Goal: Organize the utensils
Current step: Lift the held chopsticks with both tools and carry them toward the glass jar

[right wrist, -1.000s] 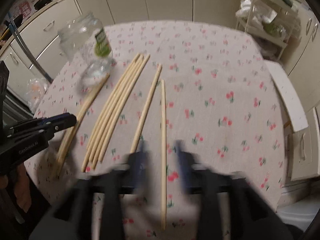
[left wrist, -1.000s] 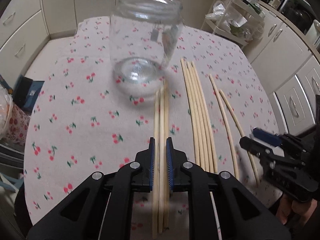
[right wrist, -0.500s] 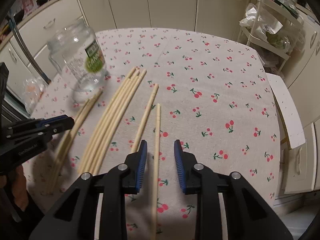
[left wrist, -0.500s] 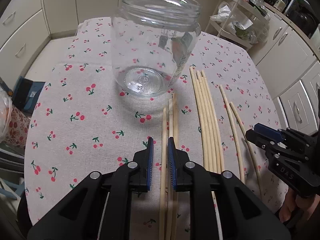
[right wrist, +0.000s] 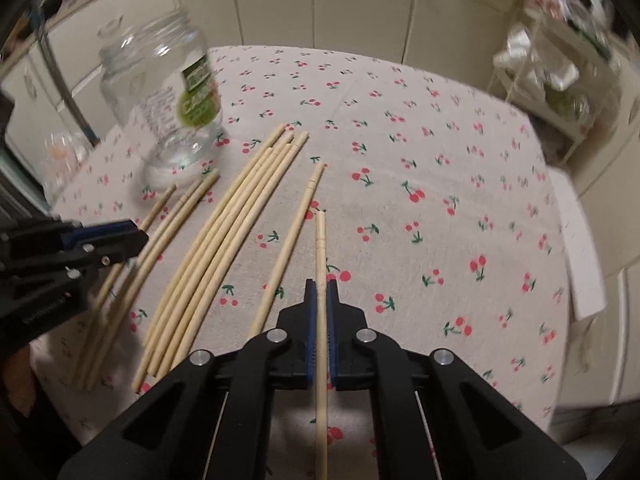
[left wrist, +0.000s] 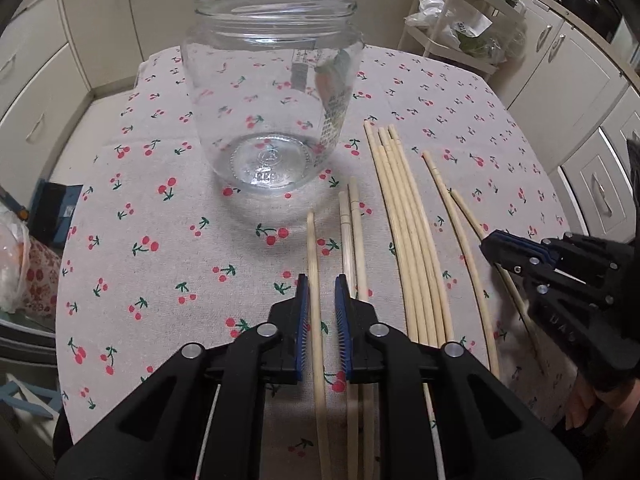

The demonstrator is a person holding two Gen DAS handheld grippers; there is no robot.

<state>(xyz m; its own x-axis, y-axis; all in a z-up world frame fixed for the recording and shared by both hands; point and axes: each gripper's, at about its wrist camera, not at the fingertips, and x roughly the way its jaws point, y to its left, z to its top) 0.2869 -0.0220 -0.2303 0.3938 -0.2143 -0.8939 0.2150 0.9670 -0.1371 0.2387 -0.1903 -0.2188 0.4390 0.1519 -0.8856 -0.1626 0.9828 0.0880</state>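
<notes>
A clear glass jar [left wrist: 272,92] stands upright and empty on the cherry-print tablecloth [left wrist: 140,200]. Bamboo chopsticks lie in front of it. My left gripper [left wrist: 320,288] is down at the cloth and its jaws are closing. One chopstick [left wrist: 313,248] lies in the narrow gap, against the left pad, and a slit shows on its right side. Two more chopsticks [left wrist: 354,232] lie just right of it, then a bundle of several [left wrist: 408,232]. My right gripper [right wrist: 319,292] is shut on the rightmost chopstick [right wrist: 320,248]. Another single chopstick [right wrist: 292,232] lies beside that one.
A wire rack with bags [left wrist: 460,20] stands behind the table at the right, with cream cabinets all round. A plastic bag [left wrist: 12,260] sits off the table's left edge. A white board [right wrist: 580,248] lies past the right edge. A hand [left wrist: 588,408] holds the right gripper.
The right jaws have closed onto the rightmost chopstick. On the left, one chopstick now lies apart from its two neighbours, between slightly narrower jaws. The jar looks nearer.
</notes>
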